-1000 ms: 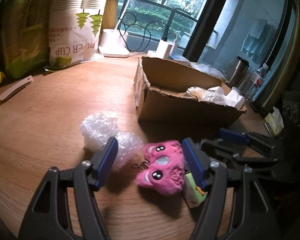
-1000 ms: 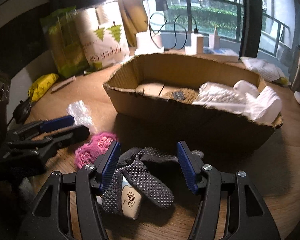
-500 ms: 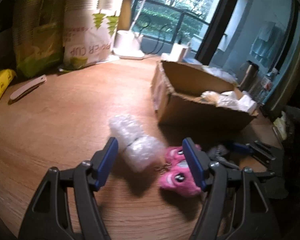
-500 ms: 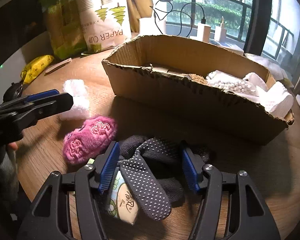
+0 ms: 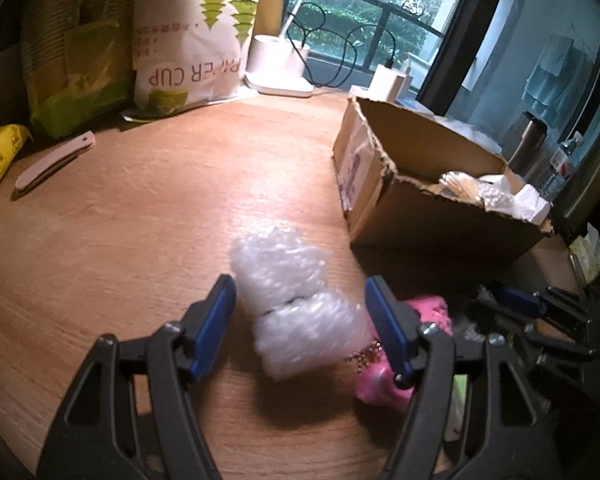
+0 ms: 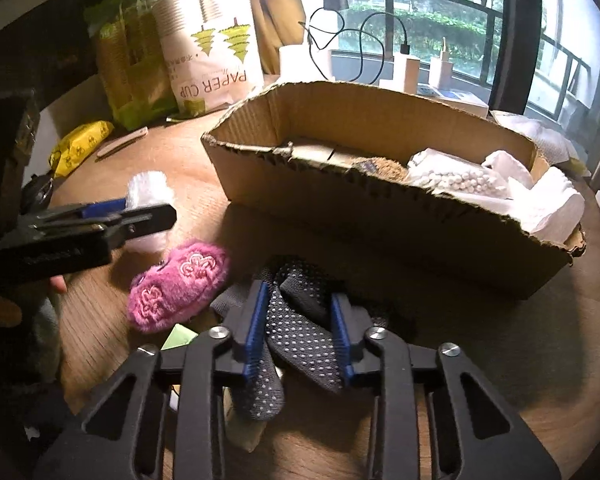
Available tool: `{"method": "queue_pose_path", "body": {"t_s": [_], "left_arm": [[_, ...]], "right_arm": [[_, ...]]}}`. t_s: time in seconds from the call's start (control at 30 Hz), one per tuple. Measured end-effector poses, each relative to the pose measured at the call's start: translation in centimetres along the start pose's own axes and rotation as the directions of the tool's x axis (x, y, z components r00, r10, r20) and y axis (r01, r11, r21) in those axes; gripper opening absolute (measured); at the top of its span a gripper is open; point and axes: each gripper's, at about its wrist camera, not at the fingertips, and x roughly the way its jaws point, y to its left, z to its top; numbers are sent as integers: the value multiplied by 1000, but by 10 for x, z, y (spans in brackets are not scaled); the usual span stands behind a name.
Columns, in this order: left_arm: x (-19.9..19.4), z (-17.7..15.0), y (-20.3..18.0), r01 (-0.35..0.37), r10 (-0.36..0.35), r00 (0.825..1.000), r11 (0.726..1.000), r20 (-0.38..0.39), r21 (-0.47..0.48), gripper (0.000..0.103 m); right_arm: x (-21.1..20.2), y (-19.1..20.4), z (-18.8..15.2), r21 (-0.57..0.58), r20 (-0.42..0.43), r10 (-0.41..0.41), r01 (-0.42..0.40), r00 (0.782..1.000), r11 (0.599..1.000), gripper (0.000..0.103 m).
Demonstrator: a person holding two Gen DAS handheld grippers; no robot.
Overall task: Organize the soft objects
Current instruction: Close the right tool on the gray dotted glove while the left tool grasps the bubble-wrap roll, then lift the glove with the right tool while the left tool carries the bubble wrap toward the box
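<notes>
Dotted dark sock [image 6: 300,334] sits low in the frame's centre, pinched in my right claw [image 6: 300,332]. My left claw [image 5: 300,320], level and spread wide, straddles bubble wrap [image 5: 296,304] at lower centre; cardboard box [image 6: 380,216] lies above.

I count one cardboard box [image 6: 380,216], one pink plush [image 6: 178,284], one bubble-wrap wad [image 5: 296,300], one dotted dark sock [image 6: 300,328], two paper-cup packs upper left [image 6: 208,56], one yellow packet [image 6: 80,146].
</notes>
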Motion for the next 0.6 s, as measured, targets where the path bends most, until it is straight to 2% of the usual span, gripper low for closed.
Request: {"method": "queue_pose_path", "body": {"t_s": [0.13, 0.17, 0.27, 0.6], "left_arm": [[4, 0, -5, 10, -10, 1000, 1000, -12, 24, 64], [4, 0, -6, 8, -8, 1000, 1000, -13, 30, 54], [3, -1, -8, 10, -9, 1000, 999, -14, 44, 46], [-24, 0, -23, 37, -40, 998, 996, 43, 80, 45]], "right_arm": [[-3, -4, 2, 10, 13, 4, -4, 1000, 1000, 20], [-4, -5, 2, 10, 15, 5, -5, 1000, 1000, 20], [-9, -5, 3, 10, 29, 6, -7, 1000, 1000, 19], [-39, -12, 3, 25, 96, 5, -8, 995, 1000, 19]]}}
